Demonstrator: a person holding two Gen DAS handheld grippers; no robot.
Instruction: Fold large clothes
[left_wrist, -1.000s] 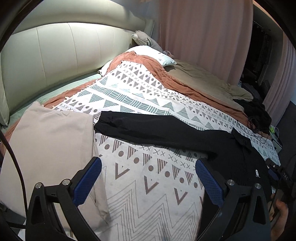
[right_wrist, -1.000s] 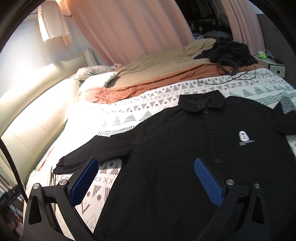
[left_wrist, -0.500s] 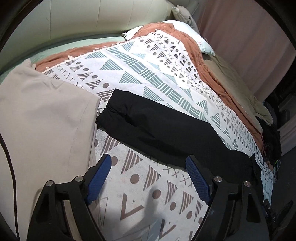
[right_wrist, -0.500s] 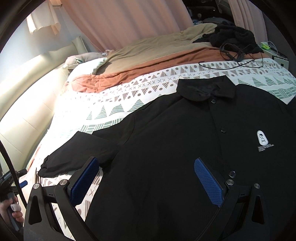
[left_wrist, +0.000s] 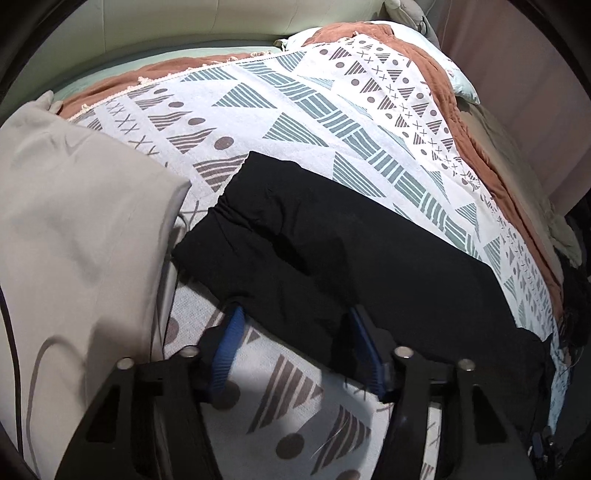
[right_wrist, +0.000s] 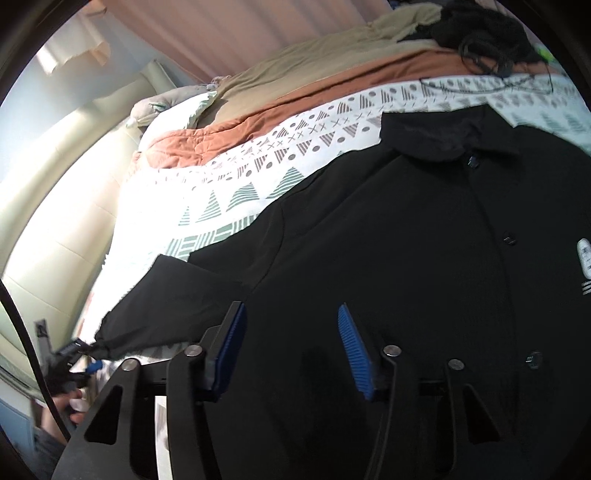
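The left gripper (left_wrist: 295, 332) is about half spread and closing, its blue pads (left_wrist: 227, 343) straddling the near edge of the black sleeve (left_wrist: 314, 251); the cloth sits between the jaws, though I cannot tell whether the pads already pinch it. It points steeply down at the bed. The sleeve runs from about 9 o'clock toward 4 o'clock across the patterned blanket (left_wrist: 295, 110), with a folded beige garment (left_wrist: 74, 240) at 9 o'clock just beside its cuff.

The right gripper (right_wrist: 291, 347) is also half spread and closing, tilted down over the black button-up shirt (right_wrist: 406, 240) (collar at 1 o'clock, white chest logo at 3 o'clock). Its pads (right_wrist: 354, 354) hover over the shirt's side panel near the armpit; contact is unclear. The shirt lies flat on the blanket (right_wrist: 258, 177).
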